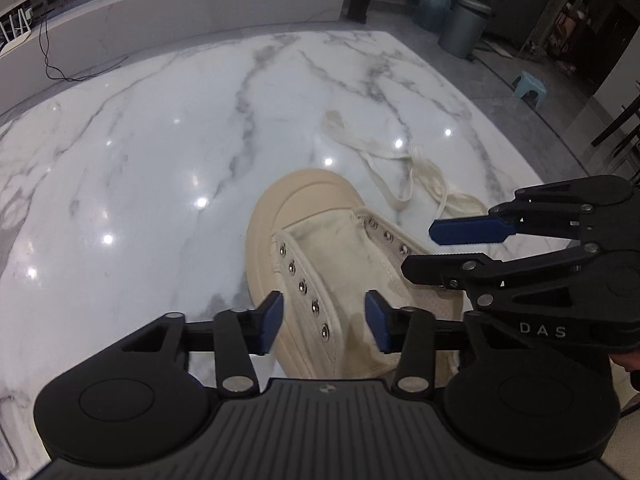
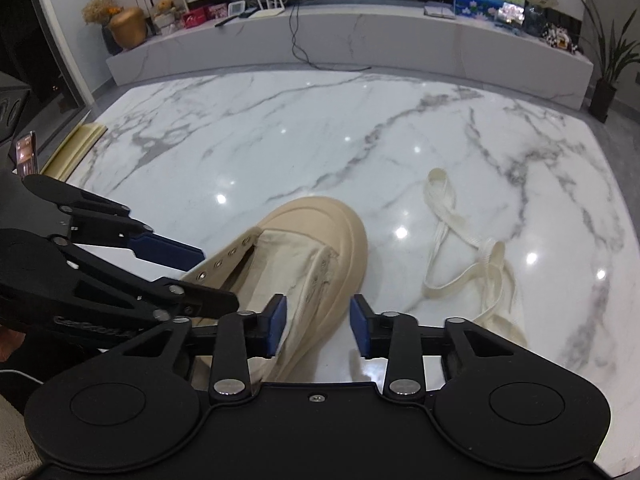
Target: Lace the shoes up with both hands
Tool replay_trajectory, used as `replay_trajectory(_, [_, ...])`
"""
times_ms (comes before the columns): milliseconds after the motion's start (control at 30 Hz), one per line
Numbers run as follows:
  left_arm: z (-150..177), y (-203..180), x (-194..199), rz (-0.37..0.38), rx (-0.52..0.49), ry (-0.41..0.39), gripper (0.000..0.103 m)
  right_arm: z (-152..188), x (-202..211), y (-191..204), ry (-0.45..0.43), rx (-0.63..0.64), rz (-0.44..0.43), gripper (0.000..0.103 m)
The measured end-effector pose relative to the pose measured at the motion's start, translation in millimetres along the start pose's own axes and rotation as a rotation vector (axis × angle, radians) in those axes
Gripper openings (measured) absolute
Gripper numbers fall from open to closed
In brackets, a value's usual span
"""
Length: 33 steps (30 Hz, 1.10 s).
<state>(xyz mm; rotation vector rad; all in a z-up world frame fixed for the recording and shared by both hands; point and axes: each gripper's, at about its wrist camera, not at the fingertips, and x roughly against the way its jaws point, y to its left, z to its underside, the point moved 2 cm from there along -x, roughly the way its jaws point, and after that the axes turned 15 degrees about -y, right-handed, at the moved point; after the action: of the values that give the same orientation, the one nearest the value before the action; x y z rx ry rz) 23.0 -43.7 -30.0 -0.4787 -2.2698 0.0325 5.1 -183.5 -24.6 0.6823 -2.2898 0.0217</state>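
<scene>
A cream canvas high-top shoe (image 1: pixel 320 220) (image 2: pixel 316 232) stands on the white marble table (image 1: pixel 160 160) (image 2: pixel 280 140), toe pointing away, its metal eyelets bare. The loose white lace (image 1: pixel 400 160) (image 2: pixel 480 264) lies in a heap to the shoe's right. My left gripper (image 1: pixel 325 320) (image 2: pixel 218 278) hangs over the shoe's left eyelet flap; the flap lies between the blue pads with a gap on each side. My right gripper (image 2: pixel 318 326) (image 1: pixel 420 250) is over the shoe's right side and sole edge, with its pads apart and nothing pinched.
A low marble bench (image 2: pixel 360 44) with a black cable (image 2: pixel 300 48) runs behind the table. A cream strip (image 2: pixel 80 140) lies at the table's far left corner. Beyond the right edge are a grey bin (image 1: pixel 464 28), a potted plant (image 1: pixel 360 0) and a small blue stool (image 1: pixel 528 84).
</scene>
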Motion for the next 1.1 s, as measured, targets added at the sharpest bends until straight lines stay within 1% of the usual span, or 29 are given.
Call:
replay_trajectory(33, [0.4, 0.1, -1.0, -0.003, 0.003, -0.004, 0.025, 1.1, -1.4, 0.6, 0.005, -0.003, -0.005, 0.025])
replay_trajectory(100, [0.8, 1.4, -2.4, -0.006, 0.006, -0.006, 0.021, 2.3, -4.6, 2.0, 0.012, -0.005, -0.009, 0.011])
replay_trajectory(133, [0.9, 1.8, -2.8, -0.004, 0.008, -0.007, 0.019, 2.6, -6.1, 1.9, 0.011, -0.011, -0.015, 0.010])
replay_trajectory(167, [1.1, 2.7, -3.4, -0.005, 0.012, -0.008, 0.014, 2.7, -7.9, 1.7, 0.009, -0.020, -0.022, 0.008])
replay_trajectory(233, [1.9, 6.5, -4.0, -0.014, 0.026, -0.013, 0.007, 2.3, -10.8, 1.3, 0.006, -0.035, -0.026, 0.006])
replay_trajectory(333, [2.3, 12.9, -2.2, -0.012, 0.059, -0.024, 0.006, 1.1, -11.3, 0.0, 0.000, -0.058, -0.032, 0.005])
replay_trajectory(467, [0.5, 16.0, 2.2, 0.000, 0.074, -0.052, 0.005, -1.2, -10.0, -0.2, -0.013, -0.069, -0.038, 0.004])
replay_trajectory(567, [-4.6, 16.2, 5.0, 0.004, 0.074, -0.074, 0.005, -6.9, -8.4, 1.4, -0.036, -0.049, -0.037, 0.003])
replay_trajectory(600, [-6.0, 16.9, 4.6, 0.003, 0.077, -0.075, 0.005, -9.6, -8.3, 1.7, -0.044, -0.044, -0.035, 0.003])
replay_trajectory(733, [-7.2, 18.1, 2.5, 0.008, 0.086, -0.069, 0.005, -15.4, -13.2, 2.3, -0.030, -0.020, -0.022, 0.003])
replay_trajectory(800, [-8.2, 16.1, 1.8, 0.001, 0.087, -0.059, 0.006, -15.7, -13.6, 3.3, -0.023, -0.004, -0.020, 0.003])
replay_trajectory(900, [-10.2, 11.8, 0.7, -0.016, 0.087, -0.050, 0.013, -15.7, -13.0, 5.8, -0.015, 0.024, -0.010, 0.005])
replay_trajectory(967, [-12.7, 6.3, -3.1, -0.059, 0.067, -0.030, 0.023, -17.1, -12.2, 8.4, -0.024, 0.049, 0.007, 0.006])
replay_trajectory(1033, [-13.4, 5.2, -6.2, -0.095, 0.059, -0.014, 0.032, -18.3, -14.0, 9.5, -0.017, 0.058, 0.028, 0.012])
replay_trajectory(1067, [-13.4, 5.6, -8.3, -0.113, 0.062, -0.004, 0.033, -18.4, -15.9, 9.7, -0.008, 0.059, 0.045, 0.019])
replay_trajectory(1100, [-12.7, 7.1, -10.8, -0.128, 0.073, 0.011, 0.033, -17.8, -17.2, 10.1, -0.005, 0.064, 0.057, 0.022])
